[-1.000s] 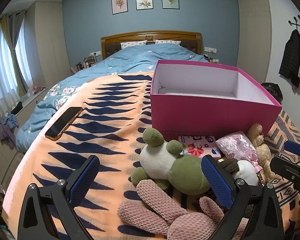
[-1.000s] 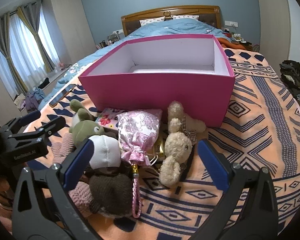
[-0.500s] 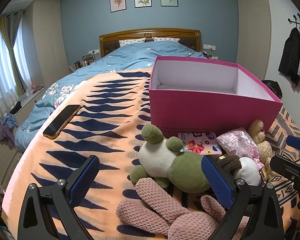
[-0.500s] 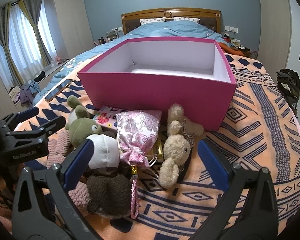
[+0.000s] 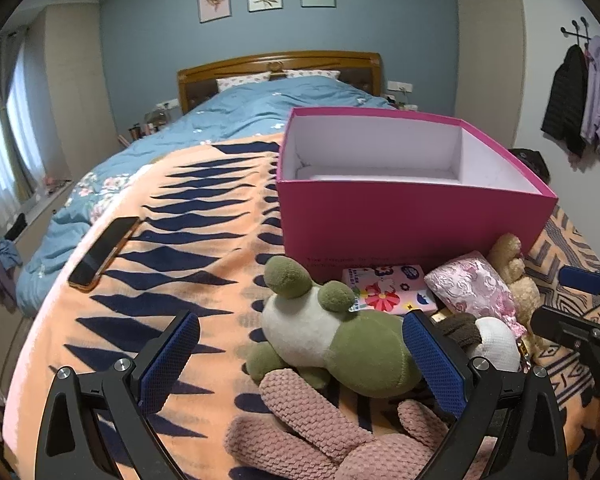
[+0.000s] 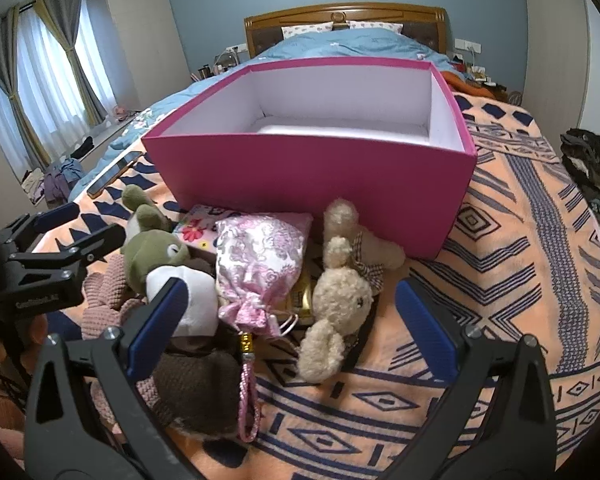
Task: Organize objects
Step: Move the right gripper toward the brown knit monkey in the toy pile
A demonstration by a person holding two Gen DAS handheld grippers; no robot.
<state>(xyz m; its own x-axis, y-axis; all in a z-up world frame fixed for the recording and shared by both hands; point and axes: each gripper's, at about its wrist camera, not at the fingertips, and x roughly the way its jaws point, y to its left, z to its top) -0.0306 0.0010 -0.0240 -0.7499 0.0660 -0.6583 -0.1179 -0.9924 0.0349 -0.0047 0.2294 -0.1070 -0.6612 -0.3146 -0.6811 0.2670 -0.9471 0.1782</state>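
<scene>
An empty pink box stands on the orange patterned blanket. In front of it lie a green and white plush, a pink knitted plush, a flowery card, a pink brocade pouch, a beige teddy and a brown and white plush. My left gripper is open, low over the green and pink plushes. My right gripper is open, just before the pouch and teddy.
A phone lies on the blanket to the left. The blue duvet and headboard lie behind the box. Coats hang on the right wall. The bed edge drops off at left and right.
Both grippers have moved a little closer to the pile and the box. Nothing was taken hold of.
</scene>
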